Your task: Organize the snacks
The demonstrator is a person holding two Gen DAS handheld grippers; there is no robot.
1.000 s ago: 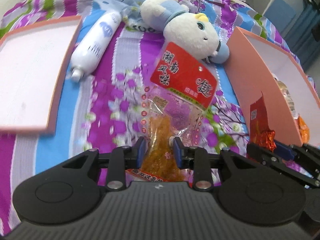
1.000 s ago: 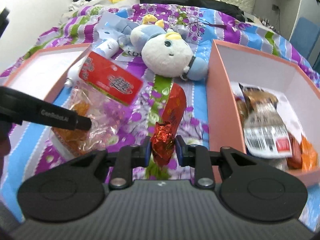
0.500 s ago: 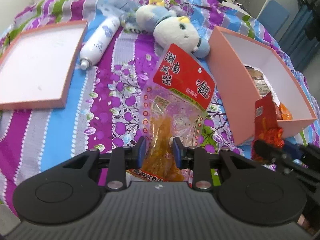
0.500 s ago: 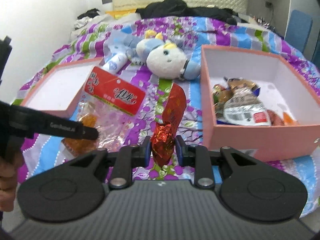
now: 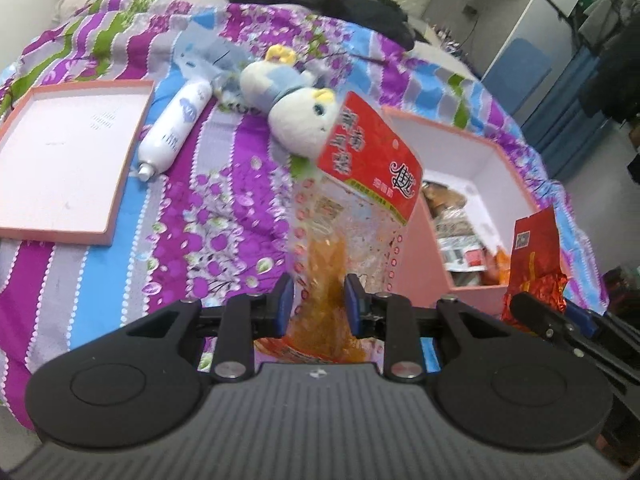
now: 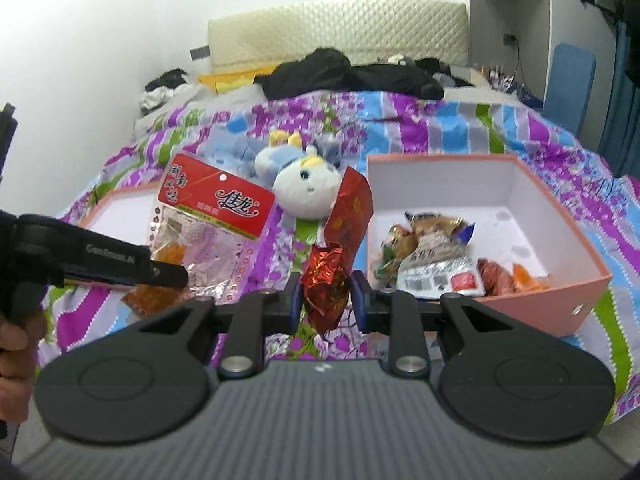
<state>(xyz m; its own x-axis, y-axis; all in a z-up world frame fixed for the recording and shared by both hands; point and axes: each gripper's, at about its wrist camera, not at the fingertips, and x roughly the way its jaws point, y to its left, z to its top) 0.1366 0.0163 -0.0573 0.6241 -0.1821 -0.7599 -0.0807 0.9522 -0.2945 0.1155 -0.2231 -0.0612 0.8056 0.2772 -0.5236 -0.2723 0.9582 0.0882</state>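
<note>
My left gripper (image 5: 318,300) is shut on a clear snack bag with a red header and orange pieces (image 5: 360,184), held up in the air; it also shows in the right wrist view (image 6: 208,216). My right gripper (image 6: 325,298) is shut on a red foil snack packet (image 6: 340,240), held above the bed left of the pink box (image 6: 560,300). The packet shows in the left wrist view (image 5: 534,256) at the right. The open pink box (image 5: 432,240) holds several snack packets (image 6: 436,256).
A white plush toy (image 6: 306,184), a white bottle (image 5: 176,128) and the pink box lid (image 5: 64,160) lie on the purple striped bedspread (image 5: 224,216). Dark clothes (image 6: 344,74) lie at the headboard. A blue chair (image 6: 568,80) stands at the right.
Both grippers have risen and pulled back from the bed with their snacks. The box and the whole bed now show from higher up.
</note>
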